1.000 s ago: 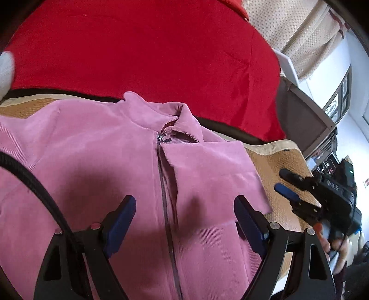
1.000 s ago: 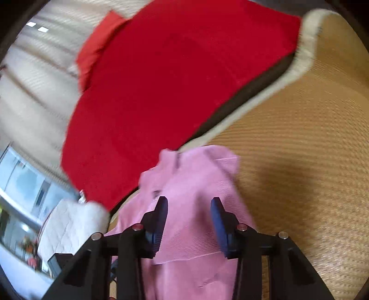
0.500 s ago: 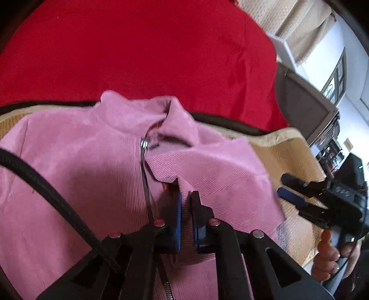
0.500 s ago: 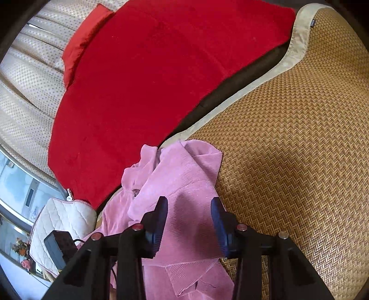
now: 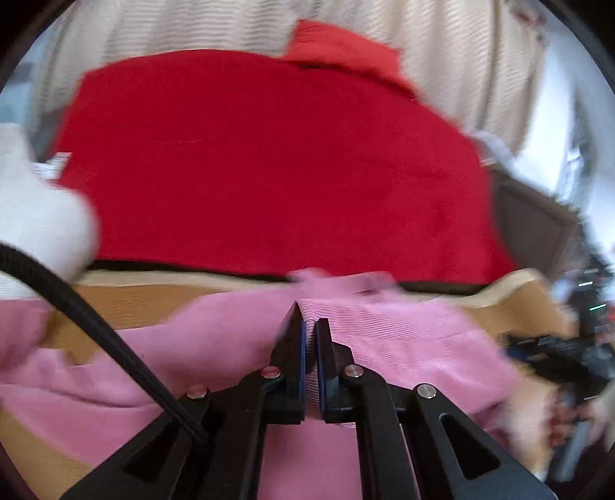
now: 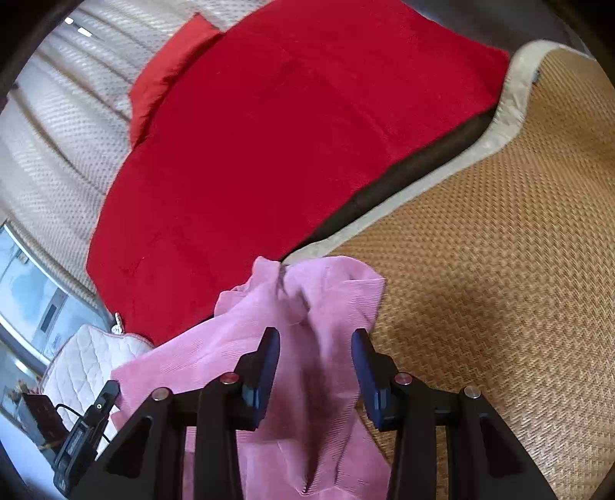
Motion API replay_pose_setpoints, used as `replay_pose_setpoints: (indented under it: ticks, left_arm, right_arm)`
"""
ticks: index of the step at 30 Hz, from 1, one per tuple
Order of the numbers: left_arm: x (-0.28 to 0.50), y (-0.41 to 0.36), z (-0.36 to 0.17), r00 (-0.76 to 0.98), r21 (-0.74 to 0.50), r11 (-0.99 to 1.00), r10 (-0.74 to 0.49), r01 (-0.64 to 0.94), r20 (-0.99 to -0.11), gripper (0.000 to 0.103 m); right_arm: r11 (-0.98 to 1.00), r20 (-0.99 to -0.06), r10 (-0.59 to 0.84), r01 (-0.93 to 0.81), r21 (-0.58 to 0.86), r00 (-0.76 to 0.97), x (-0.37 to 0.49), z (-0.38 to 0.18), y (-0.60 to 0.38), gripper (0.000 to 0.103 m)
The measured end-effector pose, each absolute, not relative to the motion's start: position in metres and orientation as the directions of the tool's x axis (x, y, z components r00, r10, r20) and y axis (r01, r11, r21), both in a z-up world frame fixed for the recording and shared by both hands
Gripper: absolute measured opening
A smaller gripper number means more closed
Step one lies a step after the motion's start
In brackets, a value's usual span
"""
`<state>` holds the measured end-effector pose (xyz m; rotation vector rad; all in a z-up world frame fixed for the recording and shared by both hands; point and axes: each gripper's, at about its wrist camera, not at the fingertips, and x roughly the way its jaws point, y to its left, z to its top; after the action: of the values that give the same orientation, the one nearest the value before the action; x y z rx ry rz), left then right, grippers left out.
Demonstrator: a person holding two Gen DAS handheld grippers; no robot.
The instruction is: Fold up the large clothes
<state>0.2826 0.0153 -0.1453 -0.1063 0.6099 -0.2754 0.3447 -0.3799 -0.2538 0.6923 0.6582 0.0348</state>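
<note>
Left wrist view, blurred. White quilted cushion at far left edge. Black cable runs diagonally down to the tool body. Pink ribbed jacket spreads across the lower frame on the woven straw mat. Left tongs pressed nearly together, pinching a raised fold of the pink jacket between the blue pads. Red blanket fills the middle ground behind the mat's pale border; cream curtain above it. At far right, a second black tool with a hand beneath it, too smeared to read further.

Right wrist view, sharper. Window at left edge, quilted cushion below it, the left tool's black body in front of the cushion. Red blanket upper centre. Pink jacket bunched and lifted near the mat edge, collar end toward the blanket. Right tongs spread apart, hovering over the jacket, gripping nothing. Straw mat bare to the right.
</note>
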Motion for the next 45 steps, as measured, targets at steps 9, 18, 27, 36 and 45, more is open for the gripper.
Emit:
replay_pose_setpoints:
  ticks: [9,18,27,36,45]
  left_arm:
    - [0.284,0.124,-0.159,0.787,-0.207,0.973,-0.05,-0.099,-0.615,0.068]
    - [0.267,0.232,-0.173,0.741,-0.32,0.841,0.134,-0.436,-0.658,0.07]
    - [0.272,0.273,-0.202,0.681,-0.374,0.703,0.213,-0.604,-0.701,0.073]
    - [0.299,0.289,-0.237,0.65,-0.476,0.629,0.063,-0.615,-0.757,0.075]
    - [0.317,0.252,-0.201,0.717,-0.35,0.789,0.158,-0.506,-0.679,0.004]
  right_arm:
    - [0.864,-0.592,0.325,0.023,0.503,0.737,0.36,-0.255,-0.3,0.055]
    - [0.955,-0.737,0.223,0.01,0.298,0.638,0.372,-0.287,-0.256,0.056]
    - [0.915,-0.645,0.278,0.009,0.404,0.712,0.359,-0.269,-0.273,0.056]
    - [0.918,-0.652,0.281,0.001,0.397,0.704,0.367,-0.273,-0.267,0.056]
    - [0.925,-0.647,0.252,0.017,0.379,0.719,0.367,-0.273,-0.27,0.056]
